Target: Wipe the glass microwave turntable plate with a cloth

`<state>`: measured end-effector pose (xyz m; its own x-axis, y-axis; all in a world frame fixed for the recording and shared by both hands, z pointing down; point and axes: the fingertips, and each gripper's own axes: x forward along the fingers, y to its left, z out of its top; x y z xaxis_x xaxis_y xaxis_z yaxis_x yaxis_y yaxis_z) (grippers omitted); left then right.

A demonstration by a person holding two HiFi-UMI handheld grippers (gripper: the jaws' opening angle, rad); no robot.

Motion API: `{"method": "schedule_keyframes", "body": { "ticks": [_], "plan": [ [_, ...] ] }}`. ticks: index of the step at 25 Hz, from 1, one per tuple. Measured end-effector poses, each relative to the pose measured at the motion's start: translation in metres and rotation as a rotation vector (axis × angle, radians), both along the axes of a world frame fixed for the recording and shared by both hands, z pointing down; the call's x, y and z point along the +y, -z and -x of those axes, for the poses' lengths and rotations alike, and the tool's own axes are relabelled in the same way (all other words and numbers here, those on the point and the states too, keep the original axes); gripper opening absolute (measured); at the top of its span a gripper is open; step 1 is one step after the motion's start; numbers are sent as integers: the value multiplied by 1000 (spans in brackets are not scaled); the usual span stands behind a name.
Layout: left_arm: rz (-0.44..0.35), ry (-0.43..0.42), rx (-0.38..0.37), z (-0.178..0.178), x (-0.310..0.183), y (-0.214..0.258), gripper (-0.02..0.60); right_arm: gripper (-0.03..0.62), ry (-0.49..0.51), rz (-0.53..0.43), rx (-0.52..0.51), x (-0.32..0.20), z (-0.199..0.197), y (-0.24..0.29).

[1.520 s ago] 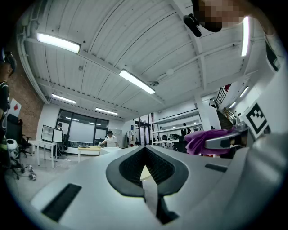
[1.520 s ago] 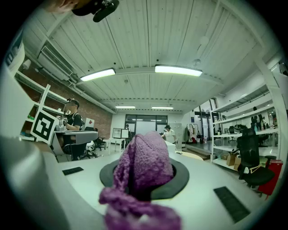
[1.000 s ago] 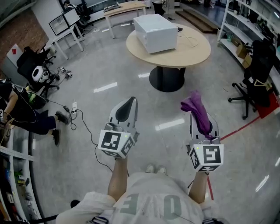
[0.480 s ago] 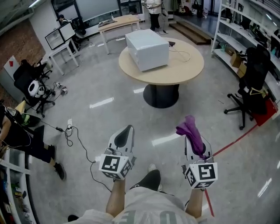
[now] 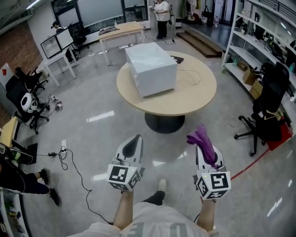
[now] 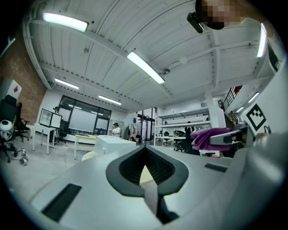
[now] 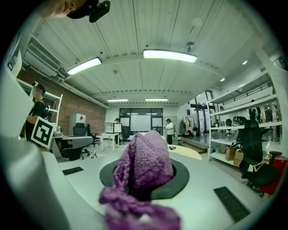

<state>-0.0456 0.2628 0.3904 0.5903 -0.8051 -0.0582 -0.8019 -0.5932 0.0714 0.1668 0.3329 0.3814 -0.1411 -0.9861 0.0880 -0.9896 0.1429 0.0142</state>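
A white microwave (image 5: 151, 68) stands on the round beige table (image 5: 194, 95) ahead of me; its turntable plate is not visible. My right gripper (image 5: 204, 146) is shut on a purple cloth (image 5: 201, 141), which bunches up between its jaws and fills the middle of the right gripper view as the cloth (image 7: 145, 173). My left gripper (image 5: 133, 144) is shut with nothing in it; its jaws meet in the left gripper view (image 6: 145, 170), where the microwave (image 6: 112, 143) shows small ahead. Both grippers hang over the floor, short of the table.
A black office chair (image 5: 266, 120) stands at the right beside metal shelving (image 5: 259, 41). A cable (image 5: 74, 169) trails over the floor at the left, near a seated person's legs (image 5: 27, 178). Desks (image 5: 118, 32) and a standing person (image 5: 162, 14) are beyond the table.
The table and microwave have come nearer and lower in the head view as I walk forward. Both grippers keep their pose; the cloth stays clamped in the right one.
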Motion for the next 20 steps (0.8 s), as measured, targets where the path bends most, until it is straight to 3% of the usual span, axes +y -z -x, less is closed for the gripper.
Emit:
{"method": "schedule_keyframes", "body": {
  "ticks": [7, 14, 20],
  "plan": [
    [-42, -30, 31, -25, -108, 28, 2, 48, 36, -4, 18, -126, -3, 16],
    [11, -4, 16, -24, -190, 10, 2, 49, 70, 76, 12, -214, -2, -11],
    [18, 13, 4, -34, -303, 22, 3, 48, 81, 18, 17, -313, -24, 3]
  ]
}}
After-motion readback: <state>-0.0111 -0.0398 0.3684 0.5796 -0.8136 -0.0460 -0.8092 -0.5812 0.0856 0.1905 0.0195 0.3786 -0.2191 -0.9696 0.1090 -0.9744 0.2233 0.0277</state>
